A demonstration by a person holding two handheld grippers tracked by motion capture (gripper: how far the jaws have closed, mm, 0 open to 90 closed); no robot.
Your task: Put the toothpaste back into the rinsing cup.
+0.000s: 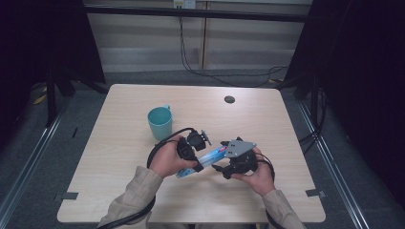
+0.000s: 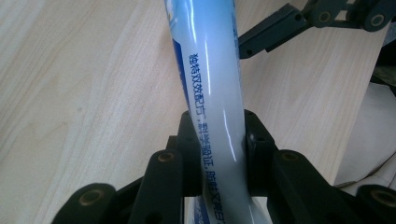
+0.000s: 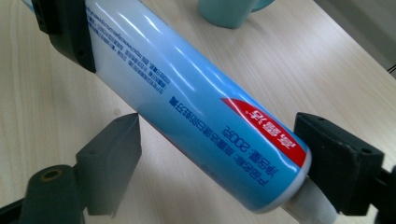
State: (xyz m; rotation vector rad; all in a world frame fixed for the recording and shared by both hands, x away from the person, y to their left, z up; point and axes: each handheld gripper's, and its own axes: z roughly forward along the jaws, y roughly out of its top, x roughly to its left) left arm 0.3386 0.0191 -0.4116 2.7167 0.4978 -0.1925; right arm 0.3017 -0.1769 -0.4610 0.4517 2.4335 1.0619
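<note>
Toothpaste tube point(image 1: 206, 158) bridged between two grippers above the table point(image 1: 119, 143).

Left gripper point(image 1: 190, 151) is clamped across the tube's flat tail half; the long axis runs from there toward the capped end, which lies between the spread jaws of the right gripper point(image 1: 224, 164) (one jaw near the cap, the other apart). The teal mug point(image 1: 160, 122) stands just beyond.

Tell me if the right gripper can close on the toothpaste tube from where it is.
Probably yes: the right gripper is open, its jaws either side of the toothpaste tube near the cap end, nothing between.
</note>
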